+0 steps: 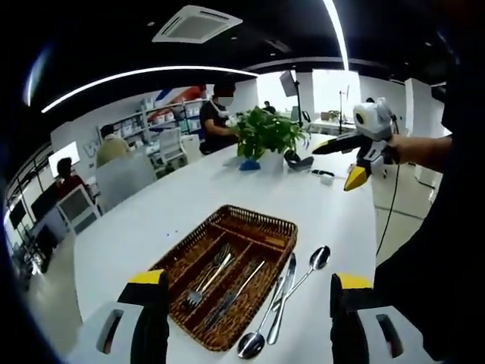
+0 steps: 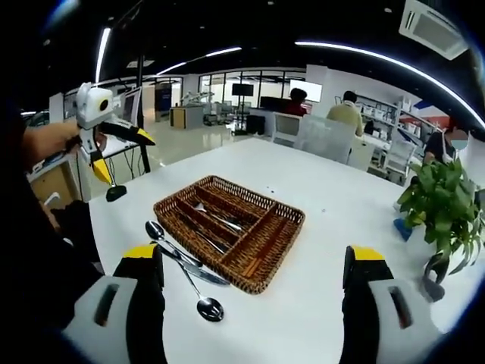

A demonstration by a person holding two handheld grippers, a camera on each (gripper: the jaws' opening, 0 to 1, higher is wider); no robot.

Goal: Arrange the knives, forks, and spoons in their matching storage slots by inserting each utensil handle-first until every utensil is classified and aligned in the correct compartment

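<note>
Ahead of the left gripper (image 1: pixel 241 303), wide-spread jaws frame the wicker tray (image 1: pixel 261 224) and loose spoons (image 1: pixel 318 258) beside it. Bare table (image 1: pixel 182 197) stretches beyond; potted plant (image 1: pixel 265 133) stands far ahead. Right gripper (image 1: pixel 345 163) hangs off to the right, above the table edge.

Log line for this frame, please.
left gripper: open, empty | right gripper: open, empty | wicker tray: holds forks, knife | two spoons, one knife: on table beside tray
</note>
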